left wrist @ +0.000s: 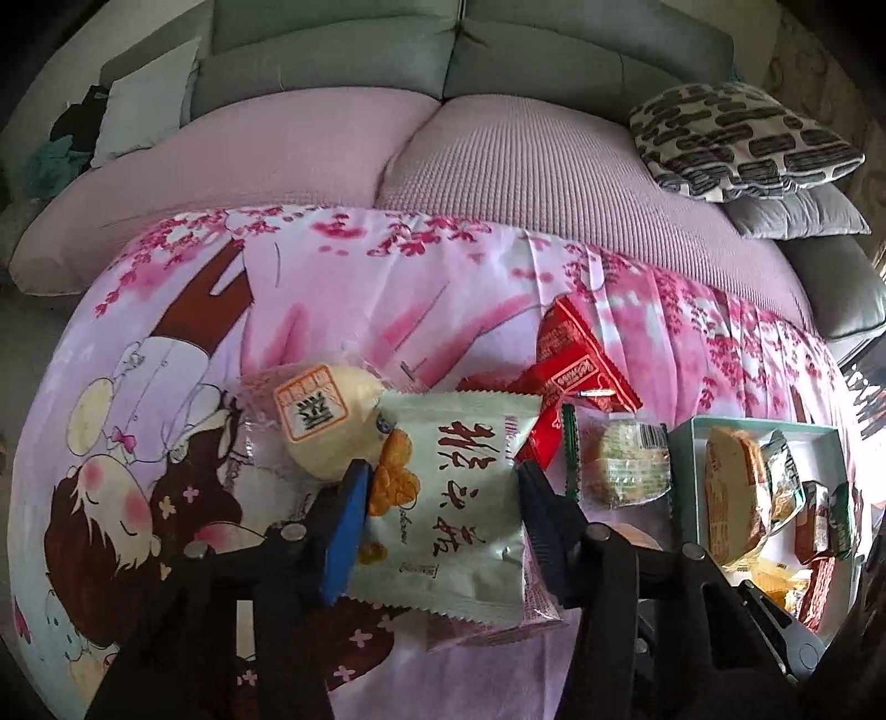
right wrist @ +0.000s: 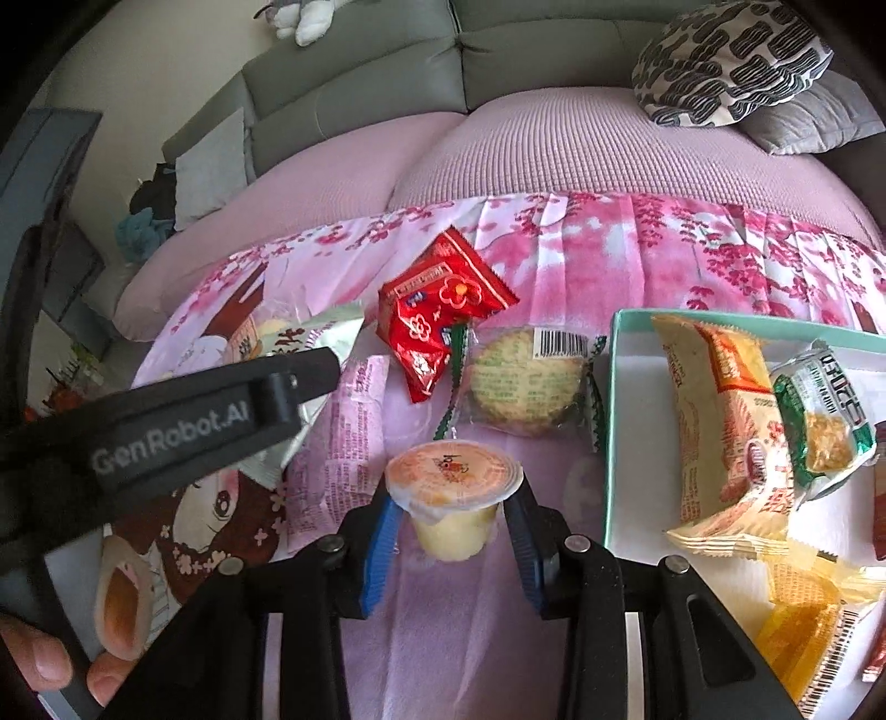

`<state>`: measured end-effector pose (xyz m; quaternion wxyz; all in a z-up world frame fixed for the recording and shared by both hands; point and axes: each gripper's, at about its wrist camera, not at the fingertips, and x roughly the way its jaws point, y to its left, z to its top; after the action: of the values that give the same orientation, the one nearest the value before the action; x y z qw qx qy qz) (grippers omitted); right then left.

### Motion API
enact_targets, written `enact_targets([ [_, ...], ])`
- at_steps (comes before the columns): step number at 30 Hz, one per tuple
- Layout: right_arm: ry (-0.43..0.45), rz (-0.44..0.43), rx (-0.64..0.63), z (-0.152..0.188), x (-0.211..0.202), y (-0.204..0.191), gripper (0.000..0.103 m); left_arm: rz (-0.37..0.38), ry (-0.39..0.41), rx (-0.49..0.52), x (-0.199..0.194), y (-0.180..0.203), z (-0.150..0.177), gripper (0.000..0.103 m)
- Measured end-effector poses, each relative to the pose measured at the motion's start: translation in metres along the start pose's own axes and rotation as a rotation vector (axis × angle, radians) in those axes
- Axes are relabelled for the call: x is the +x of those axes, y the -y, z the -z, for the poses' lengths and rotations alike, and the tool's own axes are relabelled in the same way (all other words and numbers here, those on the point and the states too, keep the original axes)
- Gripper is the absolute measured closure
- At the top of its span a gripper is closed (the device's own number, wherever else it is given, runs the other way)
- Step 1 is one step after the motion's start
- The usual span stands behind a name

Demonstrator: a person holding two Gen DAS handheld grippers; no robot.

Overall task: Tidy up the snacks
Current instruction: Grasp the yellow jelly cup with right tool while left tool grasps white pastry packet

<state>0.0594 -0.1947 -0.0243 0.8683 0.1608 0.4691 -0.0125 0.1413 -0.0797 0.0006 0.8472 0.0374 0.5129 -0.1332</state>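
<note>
Left tool [left wrist: 443,498] clamps one white snack packet [left wrist: 448,509]; right tool [right wrist: 451,520] clamps one jelly cup [right wrist: 453,498].

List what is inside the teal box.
The teal box holds a cream-orange packet, a green-white packet and yellow wrappers; anything beneath them is hidden.

cloth [left wrist: 443,288]: pink, cherry-blossom and cartoon print
sofa [left wrist: 454,50]: grey-green
seat cover [left wrist: 554,166]: lilac waffle weave
cushion [left wrist: 736,138]: white, dark grey dashes
box [right wrist: 612,421]: teal rim, white inside
wrapper [right wrist: 437,310]: red, flower print
packet [left wrist: 459,498]: pale green, red characters
jelly cup [right wrist: 451,498]: yellow, orange lid
gripper pads [right wrist: 379,548]: blue
</note>
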Motion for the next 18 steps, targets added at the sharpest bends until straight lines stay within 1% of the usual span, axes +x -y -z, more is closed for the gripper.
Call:
enact_targets([
  [4, 0.019, 0.0, -0.001, -0.002, -0.008, -0.001, 0.063, 0.001, 0.021, -0.011, -0.009, -0.002, -0.001, 0.05],
  [5, 0.027, -0.001, 0.0, -0.003, -0.01, -0.001, 0.063, 0.0, 0.027, -0.013, -0.011, -0.002, -0.001, 0.062],
  [6, 0.033, -0.001, -0.001, -0.004, -0.013, -0.002, 0.063, -0.001, 0.034, -0.015, -0.013, -0.003, -0.002, 0.069],
  [7, 0.039, -0.001, -0.002, -0.005, -0.016, -0.002, 0.063, 0.004, 0.039, -0.022, -0.015, -0.004, -0.003, 0.071],
  [9, 0.048, -0.001, -0.003, -0.006, -0.02, -0.002, 0.063, 0.007, 0.04, -0.023, -0.015, -0.004, -0.003, 0.071],
  [15, 0.054, 0.002, 0.002, -0.007, -0.025, -0.001, 0.063, 0.001, 0.003, -0.031, -0.004, -0.008, -0.001, 0.069],
  [16, 0.051, 0.003, 0.005, -0.007, -0.024, 0.0, 0.063, 0.001, 0.001, -0.035, -0.003, -0.01, 0.0, 0.068],
  [18, 0.042, 0.003, 0.011, -0.007, -0.022, 0.002, 0.063, -0.011, -0.004, -0.041, -0.002, -0.014, 0.0, 0.062],
])
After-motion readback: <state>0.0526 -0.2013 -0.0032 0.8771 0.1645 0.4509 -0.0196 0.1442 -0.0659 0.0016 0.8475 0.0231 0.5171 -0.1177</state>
